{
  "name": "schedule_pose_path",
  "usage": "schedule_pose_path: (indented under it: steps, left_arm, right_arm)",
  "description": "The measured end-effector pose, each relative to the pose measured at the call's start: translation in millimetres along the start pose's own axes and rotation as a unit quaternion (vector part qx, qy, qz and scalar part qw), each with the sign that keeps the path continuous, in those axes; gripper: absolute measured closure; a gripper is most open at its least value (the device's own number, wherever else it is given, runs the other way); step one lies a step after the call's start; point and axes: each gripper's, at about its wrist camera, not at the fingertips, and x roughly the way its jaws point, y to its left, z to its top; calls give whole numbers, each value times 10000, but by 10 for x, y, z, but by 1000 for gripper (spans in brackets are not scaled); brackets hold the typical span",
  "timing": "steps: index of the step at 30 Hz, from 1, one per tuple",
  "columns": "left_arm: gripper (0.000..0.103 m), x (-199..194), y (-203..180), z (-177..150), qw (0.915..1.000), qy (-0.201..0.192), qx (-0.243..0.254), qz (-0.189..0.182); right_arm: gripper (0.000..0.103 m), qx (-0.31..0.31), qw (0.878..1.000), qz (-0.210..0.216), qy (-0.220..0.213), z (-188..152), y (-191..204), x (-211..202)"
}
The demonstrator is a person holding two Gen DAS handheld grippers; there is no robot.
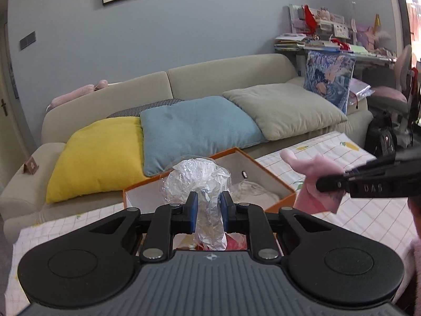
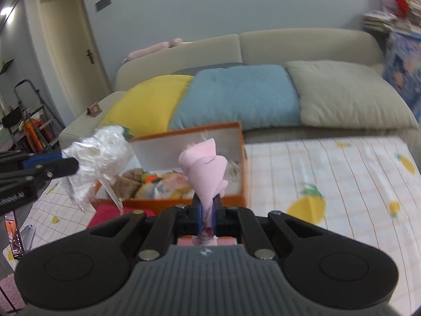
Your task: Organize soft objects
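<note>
Step in hand, as judged: transfer phase, both items lifted and carried toward the orange box (image 1: 286,193) on the tabletop (image 2: 329,173).

Left claw (image 1: 209,210) clenched on a crumpled clear plastic bag (image 1: 197,179); bag bunched above the fingertips, tail hanging below between the jaws. Held in the air at the near-left corner of the box, above its near rim (seen from the right wrist view: bag (image 2: 97,152) just left of the box's left wall).

Right claw (image 2: 208,212) clenched on a pink soft cloth (image 2: 204,168), folded and standing up out of the jaws. From the left wrist view, cloth (image 1: 313,179) hangs just right of the box's right wall, off the tabletop.

Box interior already partly filled: mixed fabrics and soft items (image 2: 158,184) along the near side, far-right part barer. Red cloth (image 2: 110,212) lying on the tabletop just near of the box, not yet stowed.

Next move, as judged: bring each claw over the open box, lower, then release. Plastic bag light and springy (may cling to a pad or spring back up over the rim); cloth limp, likely to drop cleanly. Lowering well inside the walls before letting go advised. Right wrist view motion-blurred; fine detail uncertain.

Background: sofa (image 1: 223,71) with yellow cushion (image 1: 97,158), blue cushion (image 1: 197,129), beige cushion (image 1: 284,108).
</note>
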Motion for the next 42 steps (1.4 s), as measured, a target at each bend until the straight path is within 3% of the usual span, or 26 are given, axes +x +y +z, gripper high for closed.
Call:
schedule_pose_path:
  steps: [4,10,18,28,33,37,42]
  left_arm:
    - [83,249,217,90,9997,138,192,90]
    - [83,776,588,118,9978,640,-59,-132]
    - [83,1385,737,22,9936,1117,-37,-164]
    - [78,1715,775,-147,9887,1474,-214,-161]
    - [66,1667,799,-179,9891,1441,-282,-94]
    - [47,1553,833,-146,9897,1376,-385,-94]
    - [36,1212,825,-46,9936,1032,-458,-59]
  right_arm:
    - [98,-228,9997,-11,130,274,148,323]
    - [98,-539,9968,-306,500,499,228,895]
    - [98,-880,9894,-480,1054,492,224,1499]
    - [92,-1039,9843,-516,1332,455,199,1846]
    - [73,-1017,9841,-503,1369,441,175,1856]
    - [62,-1091,9836,-496,1344,469,210,1785]
    - [27,-1033,9870,-503,1121,570,265,1553]
